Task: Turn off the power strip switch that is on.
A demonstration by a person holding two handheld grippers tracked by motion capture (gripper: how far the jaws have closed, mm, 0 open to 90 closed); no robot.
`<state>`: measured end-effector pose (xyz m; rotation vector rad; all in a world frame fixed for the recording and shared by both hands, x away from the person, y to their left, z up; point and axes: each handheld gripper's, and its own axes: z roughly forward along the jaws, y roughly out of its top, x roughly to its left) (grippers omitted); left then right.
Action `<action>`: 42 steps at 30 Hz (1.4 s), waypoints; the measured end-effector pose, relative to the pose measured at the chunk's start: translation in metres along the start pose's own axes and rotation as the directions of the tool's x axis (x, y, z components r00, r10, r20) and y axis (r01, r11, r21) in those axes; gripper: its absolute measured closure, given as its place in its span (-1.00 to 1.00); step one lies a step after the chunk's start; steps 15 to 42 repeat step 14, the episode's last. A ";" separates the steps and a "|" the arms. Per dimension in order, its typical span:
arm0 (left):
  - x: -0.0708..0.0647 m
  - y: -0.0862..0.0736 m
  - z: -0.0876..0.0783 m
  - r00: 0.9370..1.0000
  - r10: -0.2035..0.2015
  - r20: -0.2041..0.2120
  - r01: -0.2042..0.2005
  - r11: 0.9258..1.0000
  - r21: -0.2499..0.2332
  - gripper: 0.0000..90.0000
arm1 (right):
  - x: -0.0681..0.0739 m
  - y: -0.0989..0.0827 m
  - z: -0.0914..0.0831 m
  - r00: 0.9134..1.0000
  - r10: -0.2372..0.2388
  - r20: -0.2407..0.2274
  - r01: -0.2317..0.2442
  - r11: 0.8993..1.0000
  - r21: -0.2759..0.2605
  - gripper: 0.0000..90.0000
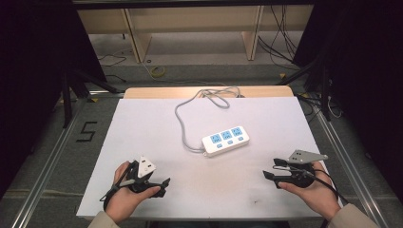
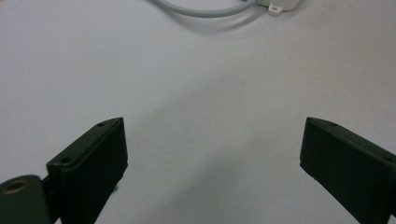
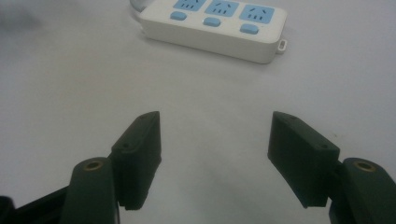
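Power strip [image 1: 225, 140] at frame centre, cord [image 1: 183, 124] trailing upward; left gripper [image 1: 164, 183] and right gripper [image 1: 270, 176], jaws spread, empty, flank it below.

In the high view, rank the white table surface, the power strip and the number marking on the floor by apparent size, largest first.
1. White table surface, by far the largest.
2. Power strip.
3. Number marking on the floor; it looks somewhat smaller than the strip, but the two are close.
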<state>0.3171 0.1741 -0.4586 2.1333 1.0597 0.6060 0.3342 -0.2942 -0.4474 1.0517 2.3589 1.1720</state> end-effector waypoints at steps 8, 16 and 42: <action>0.000 0.000 0.000 1.000 0.002 -0.002 -0.002 1.000 -0.001 -0.84 | -0.001 0.000 -0.002 1.000 0.011 0.004 -0.011 1.000 -0.021 -0.24; 0.000 0.001 0.000 1.000 0.000 -0.002 0.000 1.000 -0.001 -0.84 | -0.001 0.000 -0.001 1.000 0.010 -0.001 -0.010 1.000 -0.021 -0.25; 0.000 0.001 0.000 1.000 0.000 -0.002 0.000 1.000 -0.001 -0.84 | -0.001 0.000 -0.001 1.000 0.010 -0.001 -0.010 1.000 -0.021 -0.25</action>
